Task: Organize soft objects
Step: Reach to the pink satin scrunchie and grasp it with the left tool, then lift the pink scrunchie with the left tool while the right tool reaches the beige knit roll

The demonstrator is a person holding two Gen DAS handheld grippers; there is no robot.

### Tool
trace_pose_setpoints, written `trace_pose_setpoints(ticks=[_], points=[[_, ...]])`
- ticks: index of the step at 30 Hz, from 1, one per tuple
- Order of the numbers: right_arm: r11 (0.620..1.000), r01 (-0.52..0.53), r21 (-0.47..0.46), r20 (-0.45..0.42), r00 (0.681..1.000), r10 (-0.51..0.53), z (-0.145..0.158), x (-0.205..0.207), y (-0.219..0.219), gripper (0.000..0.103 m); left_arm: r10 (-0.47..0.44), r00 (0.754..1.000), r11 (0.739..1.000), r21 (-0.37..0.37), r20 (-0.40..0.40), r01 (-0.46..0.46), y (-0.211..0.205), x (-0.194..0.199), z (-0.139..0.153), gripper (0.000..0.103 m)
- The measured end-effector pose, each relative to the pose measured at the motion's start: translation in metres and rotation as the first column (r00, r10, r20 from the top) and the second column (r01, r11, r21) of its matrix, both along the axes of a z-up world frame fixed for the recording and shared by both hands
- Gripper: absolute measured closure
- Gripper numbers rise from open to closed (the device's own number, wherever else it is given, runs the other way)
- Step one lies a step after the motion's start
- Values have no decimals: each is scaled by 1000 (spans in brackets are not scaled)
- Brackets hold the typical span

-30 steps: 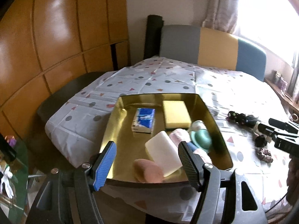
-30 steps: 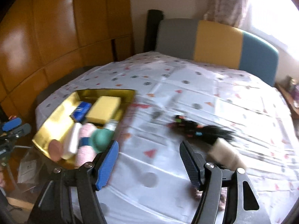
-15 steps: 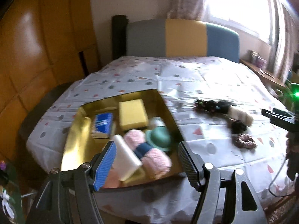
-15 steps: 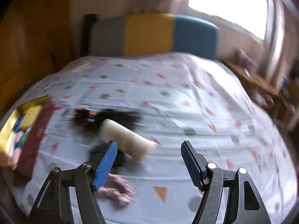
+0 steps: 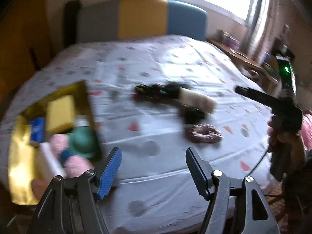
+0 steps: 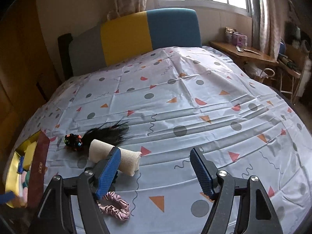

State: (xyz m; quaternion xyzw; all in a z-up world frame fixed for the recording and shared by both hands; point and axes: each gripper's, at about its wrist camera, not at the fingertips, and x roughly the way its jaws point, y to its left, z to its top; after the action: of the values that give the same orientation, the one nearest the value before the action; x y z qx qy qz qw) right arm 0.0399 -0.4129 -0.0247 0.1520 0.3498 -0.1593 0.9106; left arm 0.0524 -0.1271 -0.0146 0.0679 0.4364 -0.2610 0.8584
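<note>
In the left wrist view, blurred throughout, the left gripper stands wide apart with nothing between its jaws. Ahead and to its left sits the gold tray, already filled with a yellow sponge, a green round thing and pink soft pieces. The loose items lie ahead and somewhat to its right on the patterned bedsheet: a beige roll, a dark clump just near of it, and a pink scrunchie nearest of the three. The right gripper, held in a hand, shows at the right edge. In the right wrist view, which is sharp, the right gripper has empty jaws that are opening. The beige roll lies just ahead of its left finger, its long axis running from far left to near right across the gripper's line; it looks like a soft woven bandage. The pink scrunchie lies under the left finger, and a black feathery tuft with a beaded ball lies beyond the roll. By this view the right gripper looks the nearer to the roll.
</note>
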Motion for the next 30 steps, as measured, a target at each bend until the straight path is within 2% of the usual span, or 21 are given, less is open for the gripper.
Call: trace_pose_setpoints(ticks=[3, 8, 13, 18, 20, 21, 22, 27, 30], points=[[1000, 13, 17, 11, 1000, -13, 2, -3, -5, 27, -72, 997, 997, 23, -36, 73, -31, 5, -17, 34], [999, 20, 42, 8, 1000, -20, 0, -2, -10, 26, -153, 979, 988, 14, -132, 156, -72, 16, -48, 35], [998, 22, 63, 4, 1000, -23, -1, -1, -14, 26, -159, 977, 987, 10, -141, 162, -97, 30, -60, 34], [996, 31, 89, 2, 1000, -31, -3, -1, -18, 26, -167, 980, 986, 12, -109, 169, -121, 46, -65, 34], [995, 32, 97, -2, 1000, -32, -4, 0, -20, 26, -178, 976, 983, 25, -125, 183, -128, 50, -71, 35], [995, 32, 99, -3, 1000, -31, -4, 0, -20, 26, -178, 975, 982, 36, -135, 184, -128, 52, -74, 43], [994, 31, 100, -5, 1000, -31, -5, 1, -20, 26, -177, 973, 982, 43, -146, 185, -129, 53, -79, 60], [995, 37, 97, -17, 999, -36, -7, 2, -20, 26, -164, 977, 984, 40, -139, 171, -120, 48, -83, 84], [995, 38, 91, -22, 999, -36, -8, 2, -20, 26, -150, 977, 987, 30, -151, 156, -105, 40, -83, 87]])
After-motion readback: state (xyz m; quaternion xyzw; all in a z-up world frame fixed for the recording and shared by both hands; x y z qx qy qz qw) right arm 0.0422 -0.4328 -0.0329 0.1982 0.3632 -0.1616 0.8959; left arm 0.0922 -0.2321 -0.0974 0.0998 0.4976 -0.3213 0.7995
